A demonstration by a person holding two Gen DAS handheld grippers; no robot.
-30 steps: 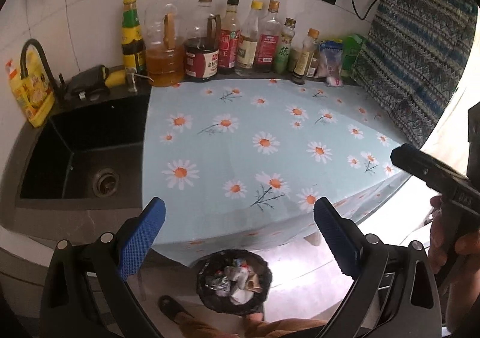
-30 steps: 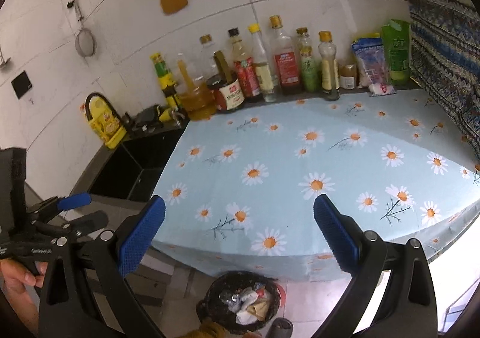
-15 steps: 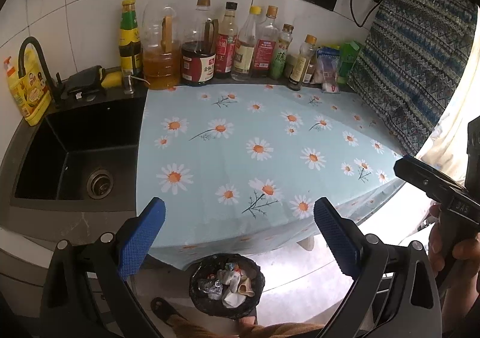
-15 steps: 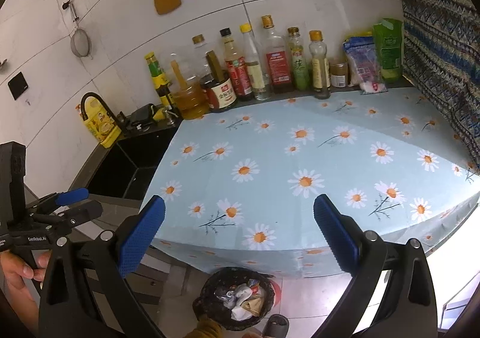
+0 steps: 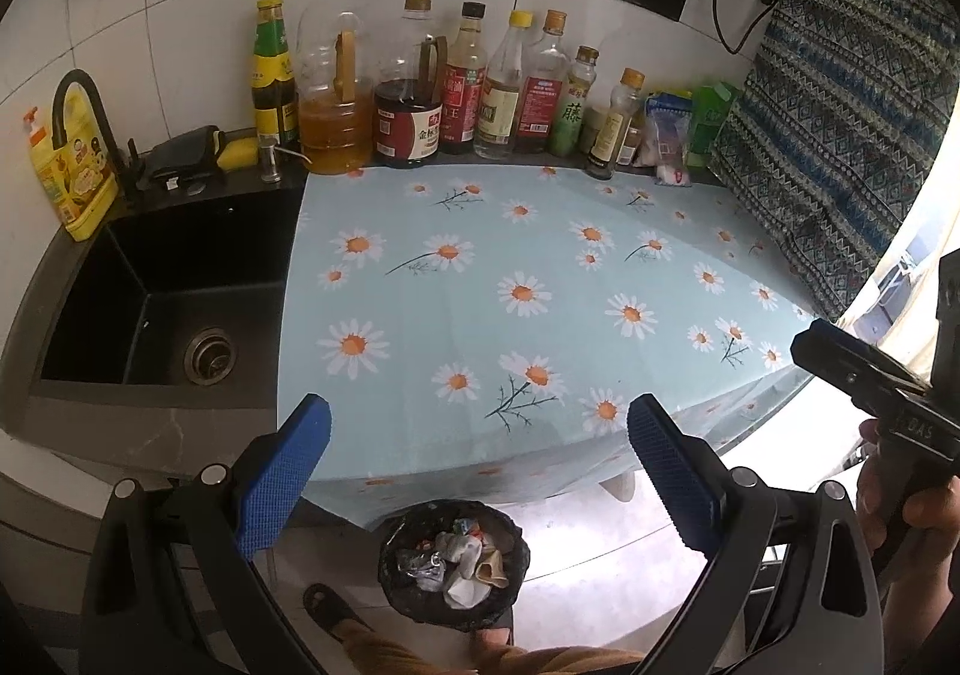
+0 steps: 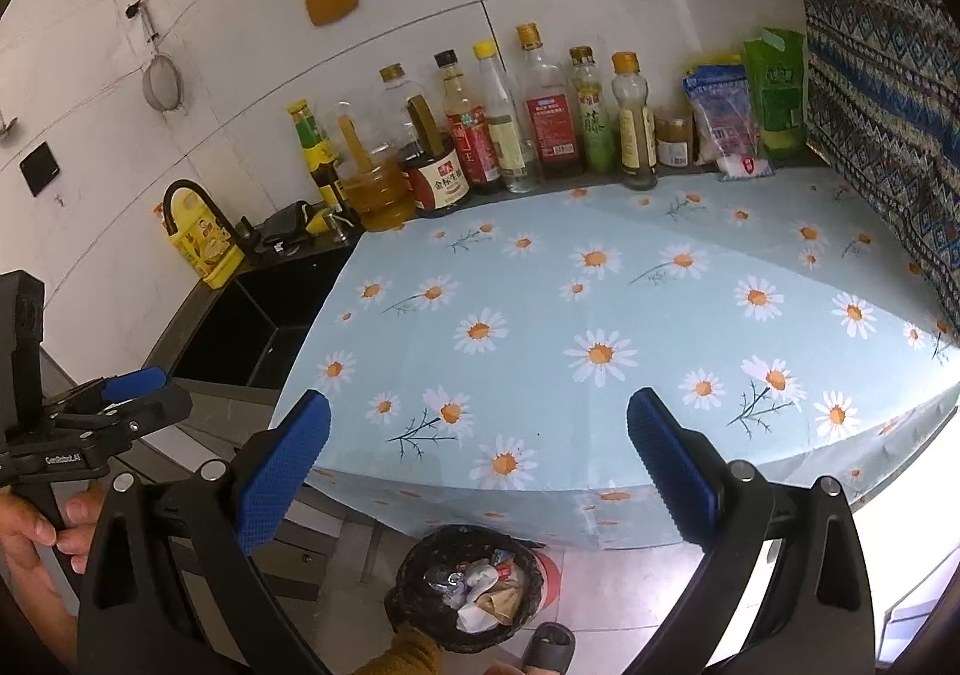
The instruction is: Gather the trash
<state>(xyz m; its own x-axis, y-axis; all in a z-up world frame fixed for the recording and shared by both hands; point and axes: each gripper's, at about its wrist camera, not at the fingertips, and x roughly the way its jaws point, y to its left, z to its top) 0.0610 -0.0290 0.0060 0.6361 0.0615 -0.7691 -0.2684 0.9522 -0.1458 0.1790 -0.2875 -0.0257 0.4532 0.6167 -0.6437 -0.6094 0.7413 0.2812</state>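
Note:
A black-lined trash bin [image 5: 454, 564] stands on the floor below the counter's front edge, holding crumpled paper and wrappers; the right wrist view shows the bin [image 6: 465, 585] too. My left gripper [image 5: 479, 468] hangs open above the bin with nothing between its blue pads. My right gripper [image 6: 479, 465] is open as well and holds nothing. The other gripper [image 5: 864, 381] shows at the right edge of the left wrist view, held by a hand. The daisy-print cloth [image 5: 528, 285] on the counter carries no loose trash that I can see.
Several sauce and oil bottles [image 5: 414, 87] line the back wall, with packets [image 5: 666, 135] at their right end. A black sink [image 5: 156, 303] with a faucet and a yellow detergent bottle [image 5: 69, 177] lies left. A patterned curtain [image 5: 840, 147] hangs right. Feet in slippers [image 5: 327, 609] stand by the bin.
Both grippers have risen and pulled back a little, so the counter and bin sit lower and smaller in view. Both stay open and empty.

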